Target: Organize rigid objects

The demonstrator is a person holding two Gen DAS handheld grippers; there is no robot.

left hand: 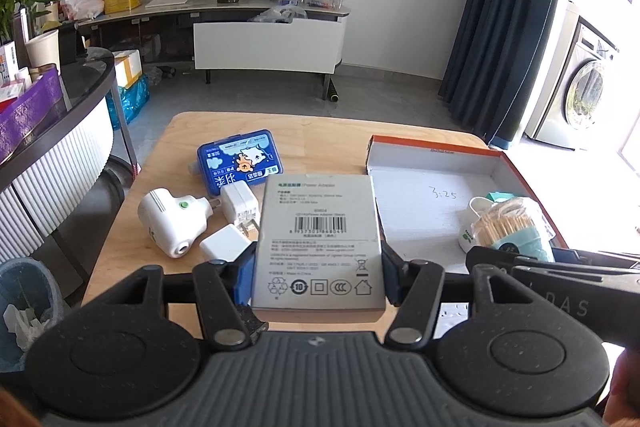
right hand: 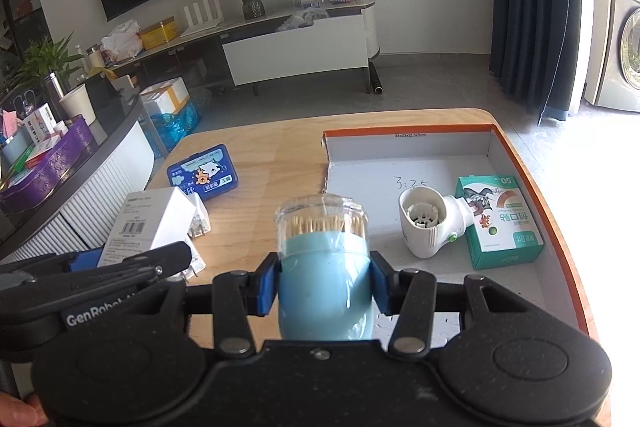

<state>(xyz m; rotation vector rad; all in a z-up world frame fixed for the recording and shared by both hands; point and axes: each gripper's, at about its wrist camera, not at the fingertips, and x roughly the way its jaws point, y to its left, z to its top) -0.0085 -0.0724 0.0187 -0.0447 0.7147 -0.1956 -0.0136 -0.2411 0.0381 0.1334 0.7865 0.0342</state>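
1. Left wrist view first: at the far left of the wooden table (left hand: 328, 143) you see a white plug-in device (left hand: 168, 223) with a green button, lying on its side.
2. Just right of it lie two small white chargers (left hand: 239, 203), and behind them a blue flat case (left hand: 240, 161) with a cartoon print.
3. Your left gripper (left hand: 318, 267) has its blue pads pressed on both sides of a grey power adapter box (left hand: 318, 239); the jaws are only as wide as the box. The box is lifted above the table, with its barcode side up.
4. To the right of the box you see the open cardboard tray (left hand: 424, 211) with an orange rim; "3:25" is written by hand on its floor.
5. Right wrist view: the same grey box and your left gripper show at the left edge, over the table and outside the tray.
6. Your right gripper (right hand: 325, 287) is closed on a light blue toothpick holder (right hand: 326, 283) with a clear lid; its pads touch both sides of the body. The holder stands upright, near the tray's left wall.
7. Inside the tray lies a second white plug-in device (right hand: 430, 221) on its side, touching a green bandage box (right hand: 500, 223) at its right, near the right wall.
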